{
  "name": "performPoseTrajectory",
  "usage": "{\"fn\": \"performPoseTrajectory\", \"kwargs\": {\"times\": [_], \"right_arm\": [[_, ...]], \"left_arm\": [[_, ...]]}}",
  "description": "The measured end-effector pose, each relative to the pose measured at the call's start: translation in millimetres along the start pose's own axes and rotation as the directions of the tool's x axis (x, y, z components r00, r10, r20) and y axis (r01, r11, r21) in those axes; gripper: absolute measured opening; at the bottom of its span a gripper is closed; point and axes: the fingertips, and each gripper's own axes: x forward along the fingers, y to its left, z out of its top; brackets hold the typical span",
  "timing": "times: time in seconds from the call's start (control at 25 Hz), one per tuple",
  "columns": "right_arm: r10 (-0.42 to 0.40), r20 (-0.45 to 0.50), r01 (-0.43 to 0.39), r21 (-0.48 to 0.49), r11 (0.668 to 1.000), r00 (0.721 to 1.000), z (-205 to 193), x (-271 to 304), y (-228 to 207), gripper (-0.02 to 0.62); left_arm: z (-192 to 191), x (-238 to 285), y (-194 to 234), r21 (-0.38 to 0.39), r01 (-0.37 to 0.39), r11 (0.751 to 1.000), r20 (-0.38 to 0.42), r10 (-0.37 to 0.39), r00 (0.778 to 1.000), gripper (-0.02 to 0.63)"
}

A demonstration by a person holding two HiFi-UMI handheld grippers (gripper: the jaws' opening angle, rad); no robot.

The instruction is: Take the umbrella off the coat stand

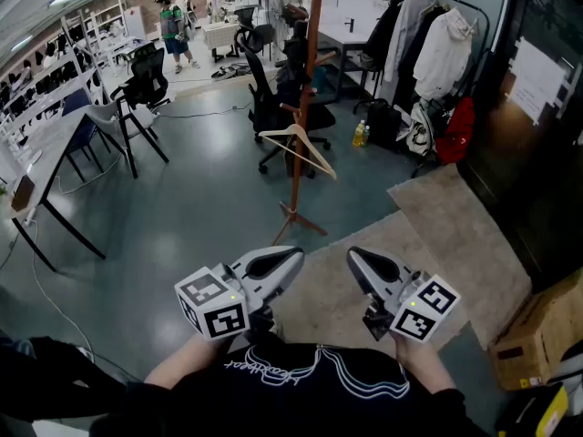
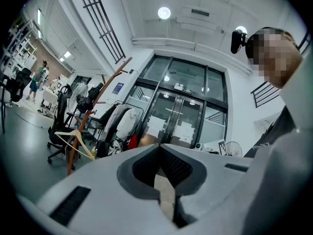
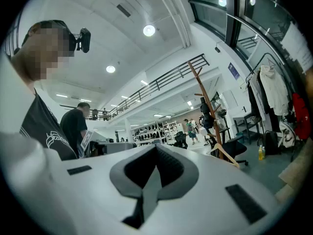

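Observation:
The wooden coat stand (image 1: 305, 107) rises from the grey floor ahead of me, on a tripod foot by the rug's corner. A pale wooden hanger (image 1: 298, 144) hangs from one of its pegs. A dark bundle (image 1: 293, 15) hangs on the upper pegs; I cannot tell whether it is the umbrella. My left gripper (image 1: 293, 259) and right gripper (image 1: 355, 257) are held low near my chest, well short of the stand, both shut with nothing in them. The stand (image 2: 95, 99) shows at the left of the left gripper view and the stand (image 3: 208, 106) at the right of the right gripper view.
A black office chair (image 1: 273, 98) stands just behind the stand. A clothes rail with coats (image 1: 428, 44) and a red bag (image 1: 460, 130) are at the back right. A beige rug (image 1: 410, 244), a cardboard box (image 1: 542, 330), desks (image 1: 46, 153) and distant people (image 1: 173, 30) surround the spot.

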Motion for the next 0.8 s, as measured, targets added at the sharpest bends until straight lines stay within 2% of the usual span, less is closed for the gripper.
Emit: {"fn": "performPoseTrajectory", "kwargs": {"times": [0.48, 0.8], "right_arm": [[0.000, 0.021, 0.000, -0.014, 1.000, 1.000, 6.5, -14.8, 2.1, 0.003], [-0.013, 0.038, 0.014, -0.027, 1.000, 0.999, 12.1, -20.5, -1.7, 0.003]], "left_arm": [[-4.1, 3.7, -12.3, 0.025, -0.002, 1.000, 0.002, 0.002, 1.000, 0.006], [-1.4, -1.0, -9.3, 0.060, -0.053, 0.997, 0.007, 0.053, 0.999, 0.008]]}}
